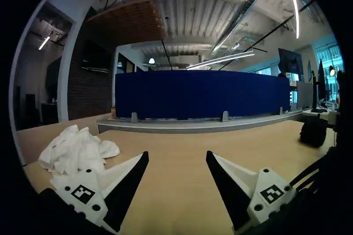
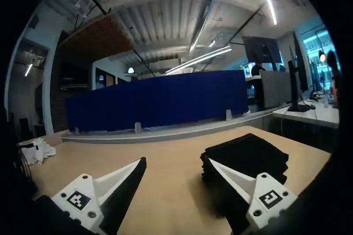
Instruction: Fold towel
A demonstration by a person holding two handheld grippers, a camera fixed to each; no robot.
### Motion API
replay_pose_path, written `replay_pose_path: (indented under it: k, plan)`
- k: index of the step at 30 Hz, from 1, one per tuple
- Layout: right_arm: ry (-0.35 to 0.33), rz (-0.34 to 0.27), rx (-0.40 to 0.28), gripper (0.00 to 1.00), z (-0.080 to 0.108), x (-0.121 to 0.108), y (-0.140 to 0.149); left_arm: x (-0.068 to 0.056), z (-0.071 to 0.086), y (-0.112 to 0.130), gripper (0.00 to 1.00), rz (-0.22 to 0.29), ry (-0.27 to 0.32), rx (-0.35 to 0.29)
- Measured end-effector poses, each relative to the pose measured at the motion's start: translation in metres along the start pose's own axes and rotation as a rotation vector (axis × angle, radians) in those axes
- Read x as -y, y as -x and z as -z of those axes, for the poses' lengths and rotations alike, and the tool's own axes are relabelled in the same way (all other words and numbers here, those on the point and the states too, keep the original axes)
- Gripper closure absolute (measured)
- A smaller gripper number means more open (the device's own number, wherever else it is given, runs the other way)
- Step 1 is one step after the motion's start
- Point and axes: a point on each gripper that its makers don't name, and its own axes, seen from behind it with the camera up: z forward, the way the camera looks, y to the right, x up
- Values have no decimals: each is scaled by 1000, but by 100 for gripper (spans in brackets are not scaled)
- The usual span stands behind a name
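Light wood desk (image 1: 185,164) spans both views, with a blue divider screen (image 1: 198,94) along its far edge. A stack of folded black cloths (image 2: 251,153) sits on the desk just ahead of the right claw (image 2: 176,160); one finger overlaps it in the view, but nothing is pinched. A white towel (image 1: 77,149) lies crumpled in a heap on the desk, ahead and left of the left claw (image 1: 176,153), near it but apart. In the right gripper view it shows far off at the desk's left edge.

Both claws are spread wide and empty, low over the desk.

The towel looks light, soft and limp, so it likely sags when lifted. Corners are buried in the bunching and can't be picked out. Best hold is probably the loose lobe sticking out on the heap's right side: pinch there, lift, then find an edge.
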Motion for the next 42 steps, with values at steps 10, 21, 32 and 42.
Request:
replay_pose_path:
  k: [10,21,32,42]
  plan:
    - [-13,58,-5,0,1,0,9,0,0,0,3,0,0,0]
    - [-10,120,-16,0,3,-1,9,0,1,0,3,0,0,0]
    - [-5,122,-12,0,0,-3,10,-1,0,0,3,0,0,0]
    - [-5,123,-12,0,-2,-2,12,-1,1,-1,3,0,0,0]
